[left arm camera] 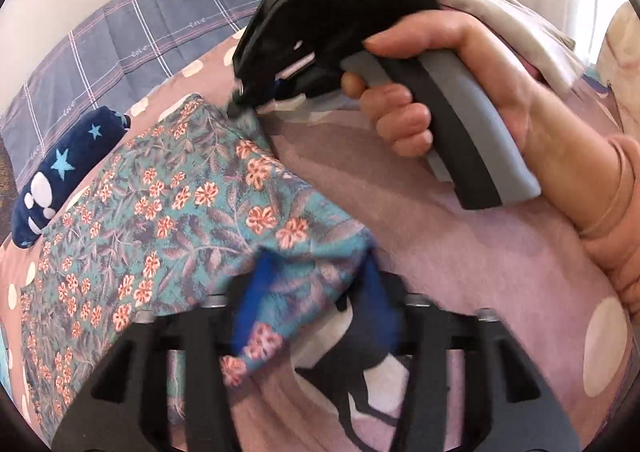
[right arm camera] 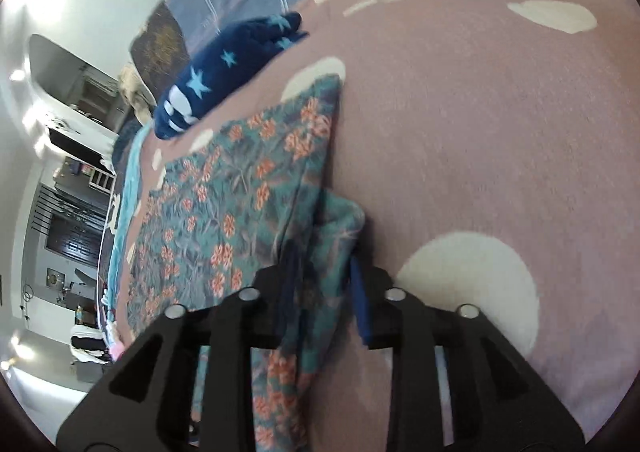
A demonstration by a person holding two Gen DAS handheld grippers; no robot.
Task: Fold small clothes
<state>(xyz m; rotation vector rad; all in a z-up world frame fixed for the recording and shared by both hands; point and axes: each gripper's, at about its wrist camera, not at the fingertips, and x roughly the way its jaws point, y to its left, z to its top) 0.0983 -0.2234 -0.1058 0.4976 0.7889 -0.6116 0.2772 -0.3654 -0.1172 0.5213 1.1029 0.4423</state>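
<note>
A teal floral garment (left arm camera: 168,211) lies spread on the pink dotted bedspread (left arm camera: 480,272). My left gripper (left arm camera: 316,292) is shut on the garment's near corner, with cloth bunched between the blue pads. My right gripper (left arm camera: 240,103), held in a hand, pinches the garment's far corner in the left wrist view. In the right wrist view the right gripper (right arm camera: 326,272) is shut on a fold of the floral garment (right arm camera: 240,191), which stretches away over the bedspread (right arm camera: 480,131).
A folded navy garment with stars (left arm camera: 60,171) lies at the bed's left edge, also in the right wrist view (right arm camera: 224,71). A blue checked quilt (left arm camera: 140,31) lies beyond it. White cloth (left arm camera: 520,31) is piled at the far right.
</note>
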